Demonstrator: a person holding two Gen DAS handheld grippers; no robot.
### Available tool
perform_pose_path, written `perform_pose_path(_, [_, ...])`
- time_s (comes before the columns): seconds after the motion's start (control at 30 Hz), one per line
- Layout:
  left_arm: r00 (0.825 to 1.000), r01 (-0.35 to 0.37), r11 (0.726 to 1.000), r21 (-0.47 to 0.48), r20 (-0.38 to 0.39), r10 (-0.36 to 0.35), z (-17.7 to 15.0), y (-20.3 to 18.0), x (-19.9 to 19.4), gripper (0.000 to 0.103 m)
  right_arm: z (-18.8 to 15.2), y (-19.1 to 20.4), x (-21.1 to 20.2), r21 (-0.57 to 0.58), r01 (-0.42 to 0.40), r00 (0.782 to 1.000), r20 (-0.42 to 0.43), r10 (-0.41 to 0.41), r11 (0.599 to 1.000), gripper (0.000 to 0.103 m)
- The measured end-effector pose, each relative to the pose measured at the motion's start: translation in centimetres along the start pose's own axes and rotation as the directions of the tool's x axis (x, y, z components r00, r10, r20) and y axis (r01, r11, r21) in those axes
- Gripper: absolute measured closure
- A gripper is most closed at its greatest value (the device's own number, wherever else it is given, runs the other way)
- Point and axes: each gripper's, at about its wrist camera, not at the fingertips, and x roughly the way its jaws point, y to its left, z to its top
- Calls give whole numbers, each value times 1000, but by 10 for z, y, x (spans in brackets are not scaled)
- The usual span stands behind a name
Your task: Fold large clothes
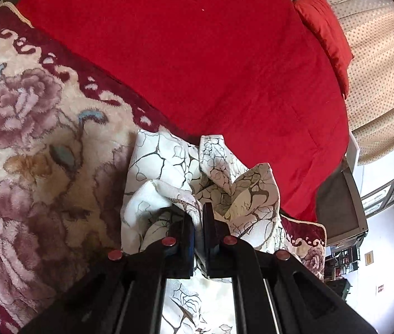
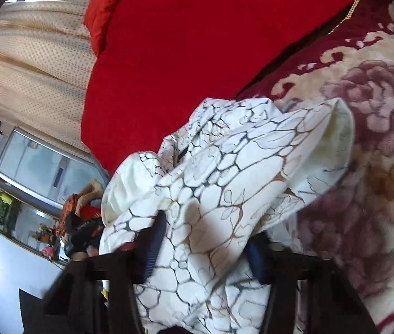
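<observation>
A white garment with a dark crackle print (image 1: 169, 167) lies bunched on the floral plush blanket (image 1: 29, 139). My left gripper (image 1: 198, 211) is shut on a fold of the garment, its jaws nearly together with cloth pinched between them. In the right wrist view the same garment (image 2: 219, 181) drapes over and between my right gripper (image 2: 205, 239). Its jaws stand wide apart, with cloth filling the gap and hiding the fingertips. I cannot tell whether it grips the cloth.
A red bedspread (image 1: 197, 55) covers the bed beyond the blanket, with a red pillow (image 1: 325, 33) at its far side. Dotted beige curtains (image 2: 35, 55) hang behind. A grey box-like appliance (image 2: 46, 164) and a cluttered shelf (image 2: 29, 222) stand beside the bed.
</observation>
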Motion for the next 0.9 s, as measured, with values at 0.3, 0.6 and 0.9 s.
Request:
perform_pose_path(0.3, [997,7,998,62,70,-11,31,-18,-2,99,49,52,-5,-167,4,996,86,10,986,97])
perform_pose_path(0.6, [1000,15,1000,-18,-16,-15,111,-8,53,98,173,41,49,-33,53,969,244,-43,998,97])
perform_pose_path(0.9, [999,22,996,-91,42,-18,92,29,32,72,195,-38,40,243,-22,961,271,-47,970,77])
